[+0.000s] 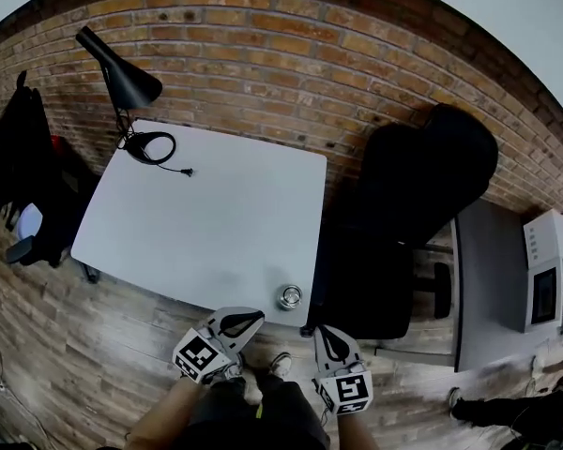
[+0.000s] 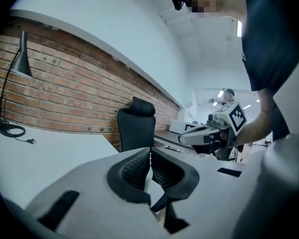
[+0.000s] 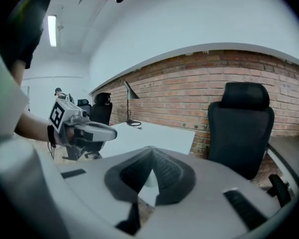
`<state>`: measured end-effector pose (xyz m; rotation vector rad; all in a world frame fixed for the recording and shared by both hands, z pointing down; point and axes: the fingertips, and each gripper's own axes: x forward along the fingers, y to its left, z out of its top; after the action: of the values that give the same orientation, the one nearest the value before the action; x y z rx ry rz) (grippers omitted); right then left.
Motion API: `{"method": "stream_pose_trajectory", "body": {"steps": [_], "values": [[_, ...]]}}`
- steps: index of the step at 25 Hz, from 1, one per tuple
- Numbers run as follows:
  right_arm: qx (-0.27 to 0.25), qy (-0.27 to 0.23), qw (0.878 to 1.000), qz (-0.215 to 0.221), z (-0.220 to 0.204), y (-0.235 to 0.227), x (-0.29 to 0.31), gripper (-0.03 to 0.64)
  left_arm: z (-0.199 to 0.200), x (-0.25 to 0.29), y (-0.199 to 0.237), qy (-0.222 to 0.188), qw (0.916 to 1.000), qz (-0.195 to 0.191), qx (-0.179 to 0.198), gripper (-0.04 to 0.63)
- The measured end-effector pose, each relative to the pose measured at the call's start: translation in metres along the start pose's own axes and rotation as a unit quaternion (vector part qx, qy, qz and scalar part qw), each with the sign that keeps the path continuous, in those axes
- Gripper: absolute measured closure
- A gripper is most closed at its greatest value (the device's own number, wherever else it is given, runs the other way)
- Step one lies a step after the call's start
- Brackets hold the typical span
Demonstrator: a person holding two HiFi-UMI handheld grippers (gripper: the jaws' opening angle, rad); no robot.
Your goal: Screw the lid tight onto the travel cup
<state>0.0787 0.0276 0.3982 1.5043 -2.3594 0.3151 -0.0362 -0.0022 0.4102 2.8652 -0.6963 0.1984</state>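
A small metal travel cup [image 1: 289,296], seen from above, stands near the front right edge of the white table [image 1: 206,214]. Both grippers hang below that edge, in front of the person. My left gripper [image 1: 256,317] sits to the cup's lower left and my right gripper [image 1: 320,330] to its lower right; neither touches the cup. In the left gripper view the left gripper [image 2: 150,156] has its jaws together with nothing between them, and the right gripper [image 2: 209,133] shows beyond. The right gripper [image 3: 150,153] is likewise shut and empty in the right gripper view.
A black desk lamp [image 1: 122,75] and its coiled cable [image 1: 151,147] occupy the table's far left corner. A black office chair [image 1: 422,204] stands right of the table, with a grey side desk [image 1: 488,279] carrying a white device [image 1: 550,268] beyond it. Dark bags [image 1: 23,139] lie left.
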Motion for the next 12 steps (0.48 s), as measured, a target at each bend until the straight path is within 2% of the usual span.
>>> {"method": "stream_pose_trajectory", "body": {"steps": [7,12], "values": [[-0.023,-0.058,0.998,-0.012,0.054,-0.013,-0.020,0.603,0.058,-0.018,0.005,-0.036,0.9982,0.043,0.023,0.571],[-0.040,-0.075,0.996,-0.019,0.077,-0.029,-0.038,0.603,0.109,-0.028,0.003,-0.074,0.9944,0.059,0.048,0.571]]}}
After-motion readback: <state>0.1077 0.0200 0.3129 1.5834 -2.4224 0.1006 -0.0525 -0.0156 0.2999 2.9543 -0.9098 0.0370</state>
